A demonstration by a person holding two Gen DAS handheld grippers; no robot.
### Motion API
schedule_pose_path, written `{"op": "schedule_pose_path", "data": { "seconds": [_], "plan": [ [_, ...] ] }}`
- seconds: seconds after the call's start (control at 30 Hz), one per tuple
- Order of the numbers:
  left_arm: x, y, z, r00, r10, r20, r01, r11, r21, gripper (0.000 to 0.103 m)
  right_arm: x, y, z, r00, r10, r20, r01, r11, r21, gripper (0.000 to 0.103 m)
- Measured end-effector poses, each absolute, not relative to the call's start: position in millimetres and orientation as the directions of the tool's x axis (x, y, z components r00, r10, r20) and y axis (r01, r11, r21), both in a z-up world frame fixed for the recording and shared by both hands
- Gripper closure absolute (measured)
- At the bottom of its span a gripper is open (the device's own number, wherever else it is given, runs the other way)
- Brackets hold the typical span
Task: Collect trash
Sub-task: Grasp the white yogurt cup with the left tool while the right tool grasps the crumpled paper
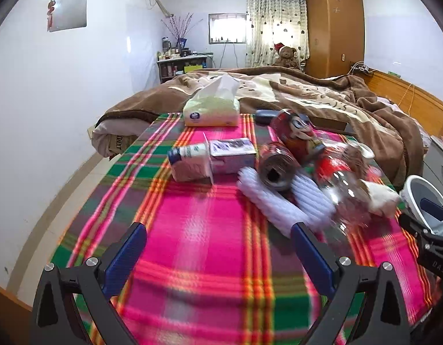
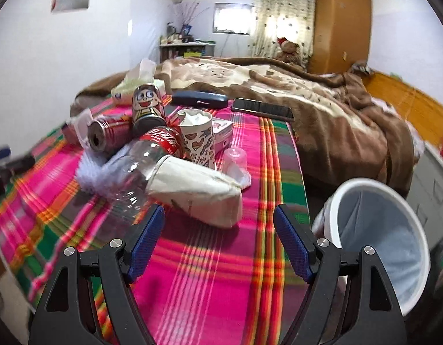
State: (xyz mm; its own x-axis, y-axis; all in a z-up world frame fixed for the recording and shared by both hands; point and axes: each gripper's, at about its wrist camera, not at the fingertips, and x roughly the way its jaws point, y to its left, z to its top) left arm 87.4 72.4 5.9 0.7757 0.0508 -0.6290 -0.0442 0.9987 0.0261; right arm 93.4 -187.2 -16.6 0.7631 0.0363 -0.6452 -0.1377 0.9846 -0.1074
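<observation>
Left gripper [image 1: 217,240]: blue-padded fingers [image 1: 126,256] spread wide, nothing between them, hovering over bare plaid cloth [image 1: 198,230] on the desk. Right gripper [image 2: 218,221]: fingers [image 2: 148,235] likewise spread apart and empty, tips just short of the trash pile.

Nearest the right fingers: a flattened white paper cup [image 2: 195,192] lying on its side, touching a clear plastic bottle [image 2: 143,164] with a red label, also on its side. Behind them a patterned paper cup [image 2: 198,138] stands upright, stuffed with crumpled tissue. A small clear plastic cup [image 2: 234,158] lies inverted just beside it. Left of the bottle: a red can [image 2: 106,135] on its side, opening toward the camera, and a cartoon-face can [image 2: 148,106] standing behind it. A white ribbed item [image 1: 270,204], blurred, lies under the can; cannot tell what it is.

In the left view, a white tube [image 1: 190,155] sticks out of its opened carton [image 1: 230,155], left of the pile. Tissue pack [image 1: 211,109] at the far edge of the desk.

White trash bin [image 2: 374,241] with a grey liner stands off the right edge of the desk, near the right gripper. Dark glasses case [image 2: 200,99] and phone [image 2: 263,109] lie at the far end, next to the bed [image 2: 307,92].
</observation>
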Motion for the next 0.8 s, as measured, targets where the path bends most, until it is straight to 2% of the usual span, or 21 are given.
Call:
{"op": "schedule_pose_path", "data": {
  "seconds": [0.3,0.47,0.77,0.8],
  "plan": [
    [145.4,118.5,-4.7,0.750,0.036,-0.661,-0.083,0.996,-0.040,0.002,112.9,-174.5,-20.5,0.735,0.015,-0.678,-0.222,0.950,-0.221,0.024],
    [178.1,133.8,-6.0,0.737,0.039,-0.675,-0.054,0.999,-0.001,0.002,118.4,-165.1,-19.8,0.730,0.010,-0.684,-0.266,0.925,-0.270,0.024],
    [229.8,139.9,-12.7,0.696,-0.013,-0.718,0.101,0.992,0.080,0.002,137.0,-175.7,-15.4,0.716,0.046,-0.697,-0.218,0.963,-0.160,0.024],
    [235.8,140.3,-15.0,0.691,-0.020,-0.723,0.109,0.991,0.076,0.002,136.8,-175.9,-16.0,0.714,0.049,-0.699,-0.218,0.964,-0.155,0.028]
  ]
}}
